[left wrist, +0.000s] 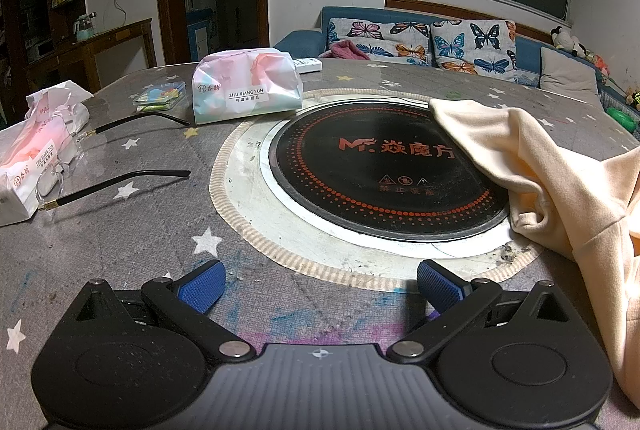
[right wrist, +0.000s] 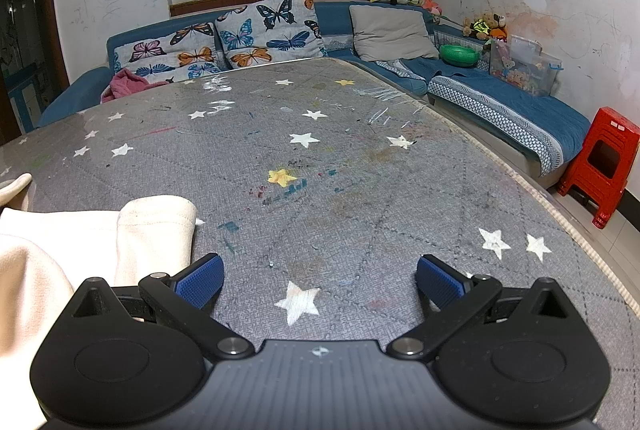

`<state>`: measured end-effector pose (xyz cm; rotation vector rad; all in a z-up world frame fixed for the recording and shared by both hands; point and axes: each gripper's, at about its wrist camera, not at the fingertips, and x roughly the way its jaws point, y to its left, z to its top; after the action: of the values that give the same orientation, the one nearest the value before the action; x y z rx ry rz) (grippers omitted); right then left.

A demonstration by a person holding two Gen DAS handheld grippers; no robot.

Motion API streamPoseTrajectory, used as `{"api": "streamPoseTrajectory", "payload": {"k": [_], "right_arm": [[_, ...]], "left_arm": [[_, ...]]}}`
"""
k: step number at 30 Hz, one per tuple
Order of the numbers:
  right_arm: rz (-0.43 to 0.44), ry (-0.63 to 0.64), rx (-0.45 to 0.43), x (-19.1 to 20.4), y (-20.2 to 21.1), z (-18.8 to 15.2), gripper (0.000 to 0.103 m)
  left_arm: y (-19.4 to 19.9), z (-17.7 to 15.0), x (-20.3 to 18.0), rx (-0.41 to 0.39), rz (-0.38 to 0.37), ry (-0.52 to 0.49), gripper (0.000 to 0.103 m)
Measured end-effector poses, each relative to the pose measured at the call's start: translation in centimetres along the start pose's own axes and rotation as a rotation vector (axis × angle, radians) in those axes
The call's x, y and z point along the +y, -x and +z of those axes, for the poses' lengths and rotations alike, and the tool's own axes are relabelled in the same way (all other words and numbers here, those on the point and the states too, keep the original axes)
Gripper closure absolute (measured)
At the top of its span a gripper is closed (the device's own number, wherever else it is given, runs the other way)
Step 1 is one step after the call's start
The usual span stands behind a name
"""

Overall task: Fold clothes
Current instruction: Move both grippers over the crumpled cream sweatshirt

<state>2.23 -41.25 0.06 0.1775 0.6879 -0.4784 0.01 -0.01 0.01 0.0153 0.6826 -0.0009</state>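
A cream garment (left wrist: 552, 174) lies crumpled on the right of the table, one part draped over the black round cooktop (left wrist: 380, 170). My left gripper (left wrist: 320, 284) is open and empty, low over the grey star-print table cover (left wrist: 120, 250), to the left of the garment. In the right wrist view the same garment (right wrist: 60, 254) lies at the left, its cuffed sleeve end (right wrist: 160, 218) close beside my left finger. My right gripper (right wrist: 320, 280) is open and empty above the table cover (right wrist: 360, 170).
Two tissue packs (left wrist: 246, 86) (left wrist: 36, 150), a pair of glasses (left wrist: 104, 170) and a small plastic packet (left wrist: 160, 96) lie at the left. A blue sofa with butterfly cushions (right wrist: 256, 30) stands behind the table. A red stool (right wrist: 604, 158) stands at the right.
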Motion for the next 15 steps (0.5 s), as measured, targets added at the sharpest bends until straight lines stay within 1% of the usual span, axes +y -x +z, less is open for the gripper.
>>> {"api": "streamPoseTrajectory", "payload": {"k": [6, 10, 13, 15], "right_arm": [[0.002, 0.001, 0.001, 0.1, 0.0, 0.2, 0.000], [0.024, 0.008, 0.013, -0.5, 0.0, 0.1, 0.000], [0.039, 0.001, 0.008, -1.3, 0.9, -0.1, 0.000], [0.041, 0.008, 0.000, -1.8, 1.6, -0.3, 0.000]], "left_arm": [[0.0, 0.1, -0.1, 0.002, 0.002, 0.003, 0.000], [0.1, 0.0, -0.1, 0.005, 0.005, 0.007, 0.000], [0.0, 0.0, -0.3, 0.013, 0.004, 0.010, 0.000], [0.6, 0.1, -0.4, 0.015, -0.001, 0.006, 0.000]]}}
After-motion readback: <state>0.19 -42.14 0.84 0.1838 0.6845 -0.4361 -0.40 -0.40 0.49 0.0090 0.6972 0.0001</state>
